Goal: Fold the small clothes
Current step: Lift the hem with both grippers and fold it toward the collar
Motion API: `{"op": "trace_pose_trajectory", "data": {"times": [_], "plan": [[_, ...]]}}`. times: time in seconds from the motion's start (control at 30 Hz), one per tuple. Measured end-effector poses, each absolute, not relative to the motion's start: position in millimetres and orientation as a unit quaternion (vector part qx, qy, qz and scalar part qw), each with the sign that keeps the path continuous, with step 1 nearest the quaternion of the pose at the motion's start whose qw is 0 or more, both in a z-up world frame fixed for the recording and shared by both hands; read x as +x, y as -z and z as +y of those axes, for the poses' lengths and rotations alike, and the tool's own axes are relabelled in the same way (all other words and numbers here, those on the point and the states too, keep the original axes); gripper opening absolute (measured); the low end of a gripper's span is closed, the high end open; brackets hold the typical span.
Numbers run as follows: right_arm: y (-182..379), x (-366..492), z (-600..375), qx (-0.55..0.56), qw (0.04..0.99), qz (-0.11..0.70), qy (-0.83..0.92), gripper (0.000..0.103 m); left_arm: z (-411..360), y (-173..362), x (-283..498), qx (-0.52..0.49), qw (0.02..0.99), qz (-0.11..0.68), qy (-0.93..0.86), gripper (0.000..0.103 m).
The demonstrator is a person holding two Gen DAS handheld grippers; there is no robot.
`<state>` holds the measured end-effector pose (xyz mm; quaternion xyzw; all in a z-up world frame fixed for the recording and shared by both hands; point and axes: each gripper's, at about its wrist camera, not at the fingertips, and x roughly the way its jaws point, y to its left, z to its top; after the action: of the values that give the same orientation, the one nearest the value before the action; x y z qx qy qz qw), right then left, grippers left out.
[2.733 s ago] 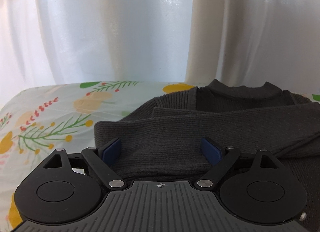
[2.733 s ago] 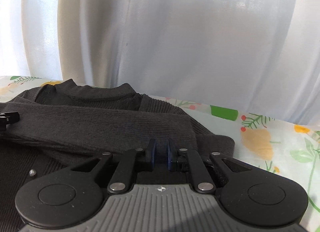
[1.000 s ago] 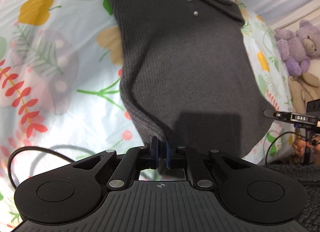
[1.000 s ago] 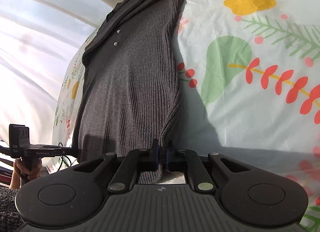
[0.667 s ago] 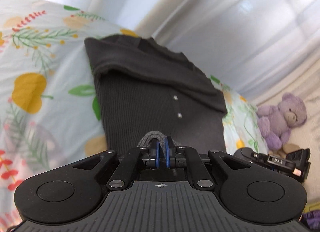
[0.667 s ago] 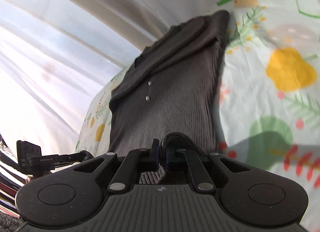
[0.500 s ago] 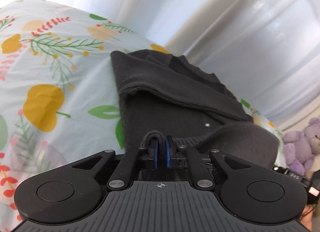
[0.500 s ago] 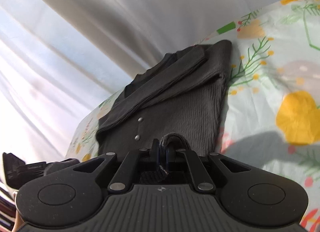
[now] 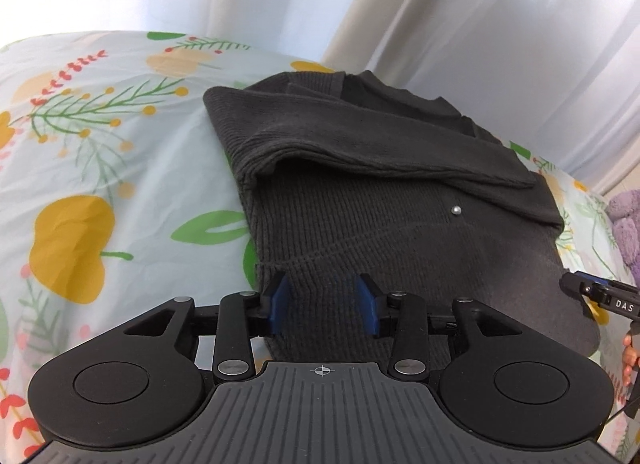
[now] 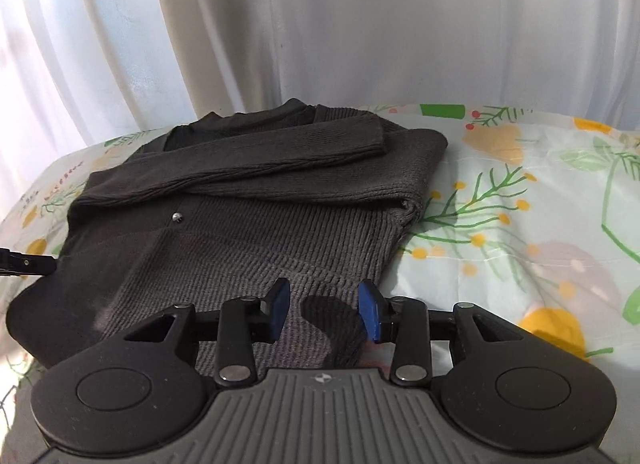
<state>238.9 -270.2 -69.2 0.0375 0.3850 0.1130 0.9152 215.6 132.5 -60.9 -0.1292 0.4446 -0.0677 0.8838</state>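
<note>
A dark grey ribbed sweater lies on a floral bedsheet, its sleeves folded across the chest and its lower part doubled up over the body, so that the hem edge runs across the middle of the garment. One small silver button shows just above that folded edge.

The left gripper sits at the near left corner of the folded sweater with its blue-padded jaws spread wide, gripping nothing; the knit lies between and under them. The right gripper is at the near right corner, its jaws likewise wide apart with fabric beneath them (a dark shadow falls on the knit just between the pads). Whether the pads touch the cloth cannot be told from these angles.

In the left wrist view the tip of the right gripper appears at the right edge, by the sweater's far side; in the right wrist view a black part of the left tool shows at the left edge. White curtains hang behind the bed, and a purple plush toy sits at the right edge of the left wrist view.
</note>
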Motion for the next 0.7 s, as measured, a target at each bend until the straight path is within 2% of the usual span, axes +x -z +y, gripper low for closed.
{"op": "trace_pose_trajectory", "data": {"times": [0.07, 0.17, 0.23, 0.3, 0.33, 0.37, 0.43, 0.47, 0.5, 0.53, 0.7], "plan": [[72, 239, -275, 0.049, 0.911, 0.394, -0.111, 0.052, 134, 60, 216, -0.128, 0.883, 0.448, 0.057, 0.042], [79, 240, -284, 0.085, 0.899, 0.414, -0.112, 0.052, 138, 54, 212, -0.143, 0.881, 0.450, 0.036, 0.042], [80, 237, -287, 0.099, 0.895, 0.417, -0.119, 0.052, 140, 51, 206, -0.136, 0.886, 0.442, 0.029, 0.052], [79, 233, -286, 0.103, 0.894, 0.416, -0.129, 0.049, 141, 52, 204, -0.121, 0.887, 0.446, 0.017, 0.052], [79, 232, -284, 0.103, 0.893, 0.416, -0.133, 0.047, 142, 54, 205, -0.121, 0.885, 0.449, 0.018, 0.049], [79, 232, -282, 0.101, 0.892, 0.418, -0.137, 0.039, 143, 57, 206, -0.129, 0.880, 0.456, 0.018, 0.047], [78, 230, -276, 0.084, 0.895, 0.417, -0.135, 0.031, 145, 61, 208, -0.150, 0.871, 0.467, 0.027, 0.035], [76, 229, -274, 0.072, 0.898, 0.414, -0.132, 0.022, 145, 62, 207, -0.156, 0.870, 0.467, 0.030, 0.031], [75, 227, -271, 0.063, 0.900, 0.411, -0.131, 0.014, 143, 61, 207, -0.154, 0.871, 0.465, 0.026, 0.021], [73, 226, -270, 0.056, 0.902, 0.407, -0.130, 0.012, 141, 59, 205, -0.147, 0.876, 0.458, 0.021, 0.016], [61, 218, -259, 0.019, 0.913, 0.388, -0.125, 0.010, 128, 47, 198, -0.109, 0.897, 0.428, 0.024, 0.014]]}}
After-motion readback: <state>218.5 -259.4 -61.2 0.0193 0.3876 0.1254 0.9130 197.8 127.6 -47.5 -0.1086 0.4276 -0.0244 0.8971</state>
